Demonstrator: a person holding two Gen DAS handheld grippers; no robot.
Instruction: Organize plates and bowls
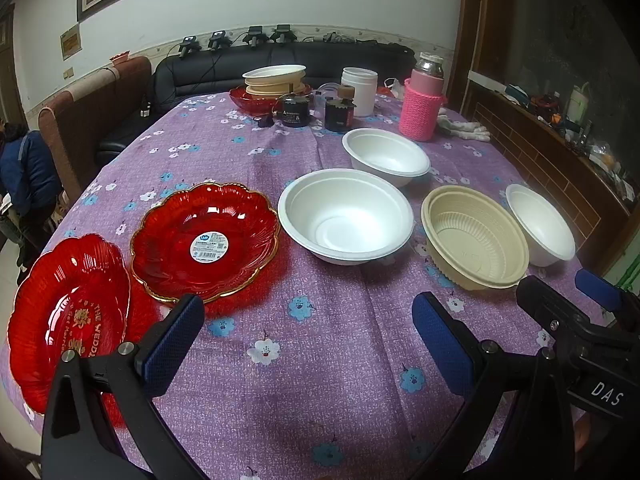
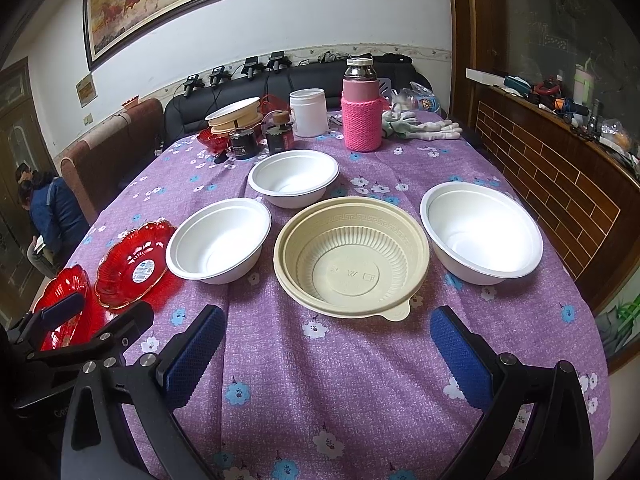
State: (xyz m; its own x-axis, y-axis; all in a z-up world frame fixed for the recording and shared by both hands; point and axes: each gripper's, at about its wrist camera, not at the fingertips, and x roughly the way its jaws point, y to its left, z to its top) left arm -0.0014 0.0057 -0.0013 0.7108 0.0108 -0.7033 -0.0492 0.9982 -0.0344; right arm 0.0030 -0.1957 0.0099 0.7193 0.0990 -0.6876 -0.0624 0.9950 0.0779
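Note:
On the purple flowered tablecloth (image 1: 320, 340) lie two red scalloped plates: one with a label (image 1: 204, 240) (image 2: 132, 264), one at the left edge (image 1: 68, 312) (image 2: 60, 296). Three white bowls (image 1: 346, 216) (image 1: 386, 156) (image 1: 540, 224) stand around a beige ribbed bowl (image 1: 476, 236) (image 2: 352, 256). My left gripper (image 1: 308, 344) is open above the cloth, just short of the labelled plate. My right gripper (image 2: 328, 354) is open and empty, close in front of the beige bowl. At the far end, a stack of beige and white bowls (image 1: 276, 80) rests on a red plate.
A flask in a pink knitted sleeve (image 1: 422, 108), a white jar (image 1: 359, 90), two dark jars (image 1: 296, 110) and white gloves (image 2: 432, 126) stand at the table's far end. A black sofa is behind, a wooden cabinet (image 2: 560, 176) on the right, and a seated person (image 2: 56, 208) on the left.

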